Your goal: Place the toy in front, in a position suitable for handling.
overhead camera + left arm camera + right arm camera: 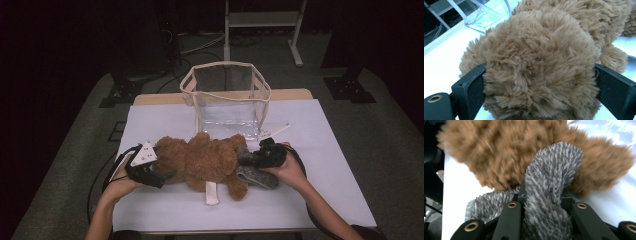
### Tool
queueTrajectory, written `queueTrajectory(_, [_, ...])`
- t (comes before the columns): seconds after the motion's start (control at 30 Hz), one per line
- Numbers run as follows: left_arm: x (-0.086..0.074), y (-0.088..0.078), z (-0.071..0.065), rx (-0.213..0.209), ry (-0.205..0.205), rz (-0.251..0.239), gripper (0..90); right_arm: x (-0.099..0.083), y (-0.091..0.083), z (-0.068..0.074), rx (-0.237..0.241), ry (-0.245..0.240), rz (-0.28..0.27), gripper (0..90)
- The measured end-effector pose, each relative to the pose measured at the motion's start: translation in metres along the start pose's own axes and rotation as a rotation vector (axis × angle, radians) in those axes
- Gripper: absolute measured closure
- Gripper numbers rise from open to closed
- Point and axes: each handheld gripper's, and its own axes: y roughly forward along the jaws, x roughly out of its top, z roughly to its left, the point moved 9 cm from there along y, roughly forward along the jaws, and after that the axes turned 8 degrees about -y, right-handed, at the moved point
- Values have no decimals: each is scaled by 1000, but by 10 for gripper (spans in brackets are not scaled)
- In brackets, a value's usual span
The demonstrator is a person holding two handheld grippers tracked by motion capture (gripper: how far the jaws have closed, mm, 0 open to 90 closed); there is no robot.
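A brown teddy bear (202,160) lay across the middle of the table (330,165), nearer its front edge, held at both ends. The left gripper (159,176) clasped its head wide, and the right gripper (246,159) pinched its grey scarf (255,176). I judged a lift into the clear bag (227,97) standing at the back edge came next, needing both hands to rise together over its rim.

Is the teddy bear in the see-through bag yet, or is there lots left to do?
Not yet. Done: both grippers have hold of the teddy bear. The left gripper hugs its furry body, and the right gripper pinches its grey scarf. In hand: the bear lies on the white table. Left, probably: lifting it into the open clear bag behind it.
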Motion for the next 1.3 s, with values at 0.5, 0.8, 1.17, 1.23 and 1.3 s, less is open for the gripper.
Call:
queueTrajectory(0.5, [25, 16, -29, -116, 39, 26, 244, 22, -20, 24, 98, 1, -133, 725])
queueTrajectory(0.8, [43, 33, -50, -138, 83, 27, 193, -3, -58, 10, 7, 29, -132, 722])
queueTrajectory(1.17, [54, 36, -53, -84, 228, 56, 130, 9, -65, 14, -5, 0, -169, 721])
queueTrajectory(1.23, [62, 35, -57, -111, 219, 25, 130, 16, -60, 15, 0, -17, -158, 721])
queueTrajectory(1.3, [70, 37, -65, -136, 241, 12, 130, 19, -55, 15, 5, -20, -152, 721])
